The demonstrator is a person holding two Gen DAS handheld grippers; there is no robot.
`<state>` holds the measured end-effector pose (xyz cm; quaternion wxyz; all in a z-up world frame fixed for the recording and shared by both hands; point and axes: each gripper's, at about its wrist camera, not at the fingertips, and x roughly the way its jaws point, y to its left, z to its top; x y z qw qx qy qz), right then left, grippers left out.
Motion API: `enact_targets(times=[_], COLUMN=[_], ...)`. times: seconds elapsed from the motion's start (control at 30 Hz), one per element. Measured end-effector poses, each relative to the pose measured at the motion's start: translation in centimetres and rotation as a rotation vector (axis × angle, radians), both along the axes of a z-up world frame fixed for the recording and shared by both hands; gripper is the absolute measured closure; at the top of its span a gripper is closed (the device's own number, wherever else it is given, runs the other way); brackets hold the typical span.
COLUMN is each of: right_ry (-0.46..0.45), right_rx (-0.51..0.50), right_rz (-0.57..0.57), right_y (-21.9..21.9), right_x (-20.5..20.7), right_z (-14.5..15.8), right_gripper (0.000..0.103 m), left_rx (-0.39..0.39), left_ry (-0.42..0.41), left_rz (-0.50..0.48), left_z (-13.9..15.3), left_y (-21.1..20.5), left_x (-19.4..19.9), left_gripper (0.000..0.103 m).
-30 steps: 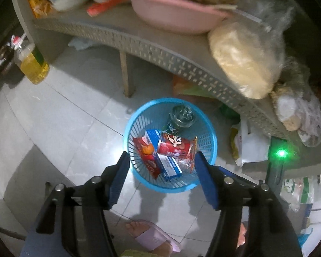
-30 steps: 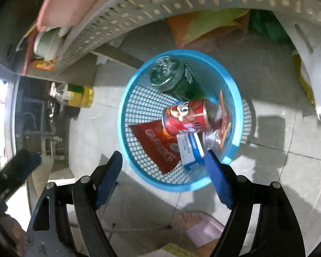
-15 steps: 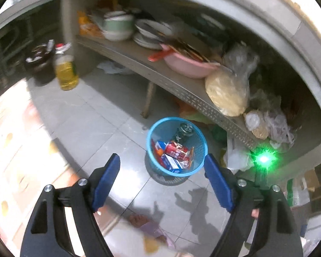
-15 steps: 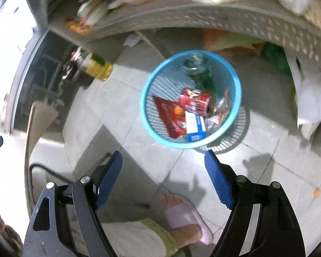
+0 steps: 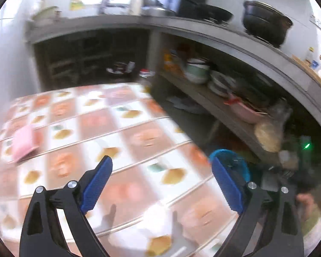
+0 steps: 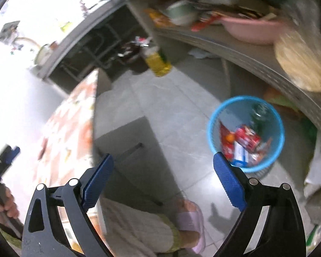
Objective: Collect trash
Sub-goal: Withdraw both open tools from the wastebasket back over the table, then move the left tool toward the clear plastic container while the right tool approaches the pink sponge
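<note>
A blue mesh trash basket stands on the grey tile floor under a shelf. It holds a red can, a green bottle, a blue-white carton and red wrappers. My right gripper is open and empty, high above the floor, left of the basket. My left gripper is open and empty above a table with a patterned cloth. A white crumpled piece lies on the cloth below it. The basket's rim shows at the table's right edge.
A pink item lies at the table's left. A shelf carries a pink basin and a bagged yellow lump. An oil bottle stands on the floor. My slippered foot is below.
Both grippers have risen away from the basket. The left view has swung up and left onto the patterned table; the right view has pulled back so the basket is smaller, at the right.
</note>
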<state>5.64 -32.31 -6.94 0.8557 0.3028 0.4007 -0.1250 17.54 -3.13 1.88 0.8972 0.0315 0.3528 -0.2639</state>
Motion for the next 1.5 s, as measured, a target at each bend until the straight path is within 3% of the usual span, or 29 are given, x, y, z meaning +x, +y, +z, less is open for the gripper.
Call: enact_targets(times=[0.17,0.4,0.47,0.63,0.8,1.07,1.27,1.5], right_ry=[-0.043,-0.06,-0.062,-0.045,-0.019,-0.038,0.066,0.177], right_rx=[0.0,0.0,-0.002,0.024,0.034,0.162,0.327,0.377], right_rz=[0.119,0.319,0.367,0.481,0.604,0.796,0.849,0.802], right_y=[3.2,9.0,10.8,14.8,18.8,26.1,31.2,34.1], right_x=[2.9,7.5,8.7,11.3,14.3,22.5,30.2,36.4], right_z=[2.4,4.2,4.5,4.5,5.0,6.2,2.7,-1.7], right_gripper=[0.013,0.013,0.013,0.013,0.013,0.013,0.018,0.025], left_rx=[0.056,0.12,0.127,0.121,0.105,0.181,0.138,0.115], left_ry=[-0.079,-0.162,-0.155,-0.02,0.074,0.123,0.157,0.165], left_rz=[0.107,0.34,0.432,0.599,0.595,0.583,0.611,0.612], left_z=[0.1,0.7,0.6,-1.6,-3.8,-6.1,-6.8,-7.1], left_y=[5.8,15.7,18.5,24.5,26.2,26.0,26.6,27.2], left_x=[-2.4,-3.8,-3.5,-0.1,2.7,5.0,5.3,5.1], left_gripper=[0.008,0.006,0.006,0.006,0.006,0.006,0.013,0.016])
